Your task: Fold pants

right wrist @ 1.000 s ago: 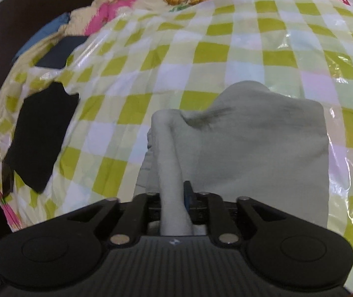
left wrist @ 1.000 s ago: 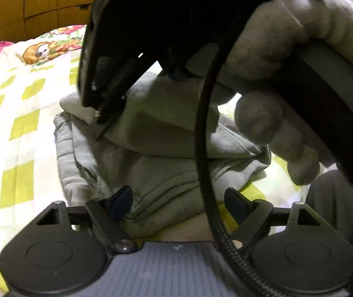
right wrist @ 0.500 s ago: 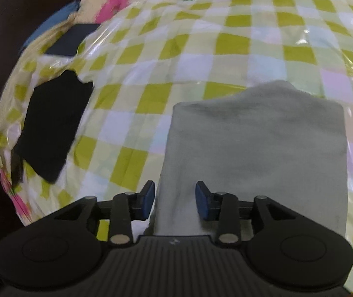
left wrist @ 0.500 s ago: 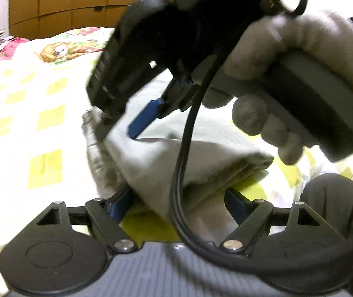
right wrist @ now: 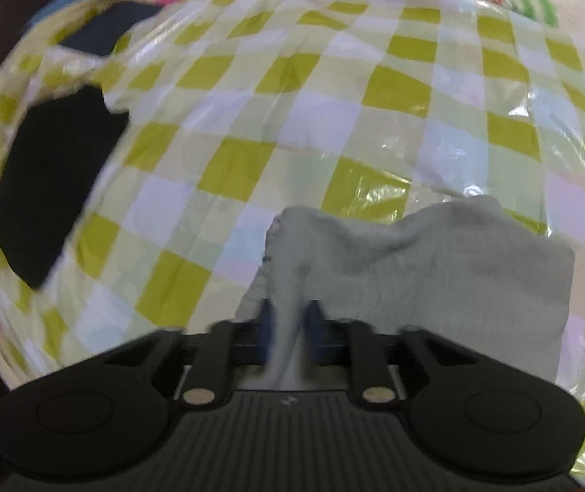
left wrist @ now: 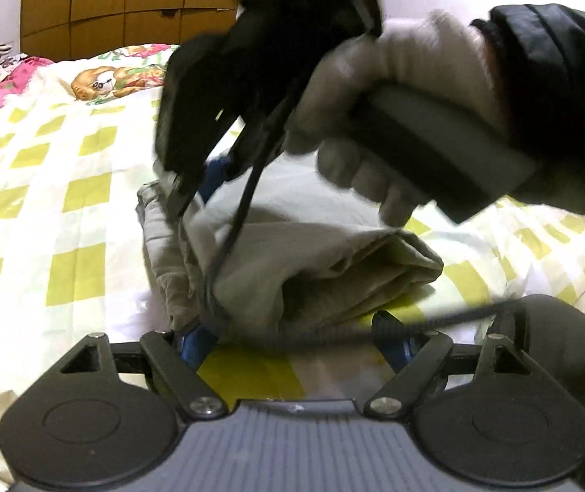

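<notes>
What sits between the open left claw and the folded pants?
Only the black cable from the right claw hangs across the front of the pants; the left claw otherwise faces them directly.

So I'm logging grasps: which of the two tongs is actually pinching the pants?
The right tongs: shut on a raised ridge of the grey pants. The left tongs are spread wide, gripping nothing.
</notes>
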`<state>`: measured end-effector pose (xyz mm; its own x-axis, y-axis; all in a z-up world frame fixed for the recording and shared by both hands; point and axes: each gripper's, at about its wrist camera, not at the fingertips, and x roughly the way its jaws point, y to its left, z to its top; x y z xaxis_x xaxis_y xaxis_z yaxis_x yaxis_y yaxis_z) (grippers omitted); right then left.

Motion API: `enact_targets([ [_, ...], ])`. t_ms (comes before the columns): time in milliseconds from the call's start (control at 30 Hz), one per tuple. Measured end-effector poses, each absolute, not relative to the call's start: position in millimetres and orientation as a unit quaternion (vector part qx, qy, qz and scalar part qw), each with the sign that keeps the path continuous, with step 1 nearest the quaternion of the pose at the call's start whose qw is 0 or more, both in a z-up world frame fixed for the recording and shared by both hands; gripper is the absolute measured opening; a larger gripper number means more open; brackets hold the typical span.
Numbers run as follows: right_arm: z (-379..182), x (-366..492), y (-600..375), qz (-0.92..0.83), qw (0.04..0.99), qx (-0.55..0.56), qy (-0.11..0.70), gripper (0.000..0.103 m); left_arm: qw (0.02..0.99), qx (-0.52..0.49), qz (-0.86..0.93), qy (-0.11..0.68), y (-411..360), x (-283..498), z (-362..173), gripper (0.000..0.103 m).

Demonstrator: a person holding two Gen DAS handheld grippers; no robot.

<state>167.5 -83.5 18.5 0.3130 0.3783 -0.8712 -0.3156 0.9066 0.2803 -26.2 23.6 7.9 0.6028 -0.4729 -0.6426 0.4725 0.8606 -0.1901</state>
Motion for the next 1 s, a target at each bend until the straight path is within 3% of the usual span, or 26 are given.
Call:
enact_targets([
  [333, 60.0, 147.4, -119.6, 0.242, 0.828, 0.106, 0.495, 0.006, 0.911, -0.077, -0.233, 0.332, 40.0, -27.7, 33.0, 0.093],
  [467, 68.7, 145.4, -128.4, 0.250, 0.831, 0.117, 0.483, 0.006, 0.914, -0.052, -0.237, 0.326, 23.0, -22.5, 37.5, 0.086],
  [667, 76.2, 143.1, -137.1, 0.259, 0.833, 0.131, 0.472, 0.006, 0.912, -0.052, -0.248, 0.324, 9.6, -20.2, 45.5, 0.087],
  [767, 75.4, 142.4, -138.2, 0.260, 0.832, 0.134, 0.472, 0.006, 0.923, -0.001, -0.222, 0.315, -1.2, -18.5, 39.8, 0.085],
  [800, 75.1, 142.9, -139.1, 0.258, 0.832, 0.137, 0.472, 0.006, 0.924, 0.008, -0.216, 0.314, -5.3, -18.2, 38.9, 0.082],
  [867, 74.7, 144.3, -140.9, 0.256, 0.832, 0.144, 0.470, 0.006, 0.925, 0.006, -0.210, 0.318, 1.3, -17.2, 37.0, 0.062],
  [1000, 74.4, 147.4, -139.8, 0.253, 0.834, 0.152, 0.467, 0.006, 0.917, -0.071, -0.186, 0.345, 38.1, -5.9, 29.2, 0.049],
])
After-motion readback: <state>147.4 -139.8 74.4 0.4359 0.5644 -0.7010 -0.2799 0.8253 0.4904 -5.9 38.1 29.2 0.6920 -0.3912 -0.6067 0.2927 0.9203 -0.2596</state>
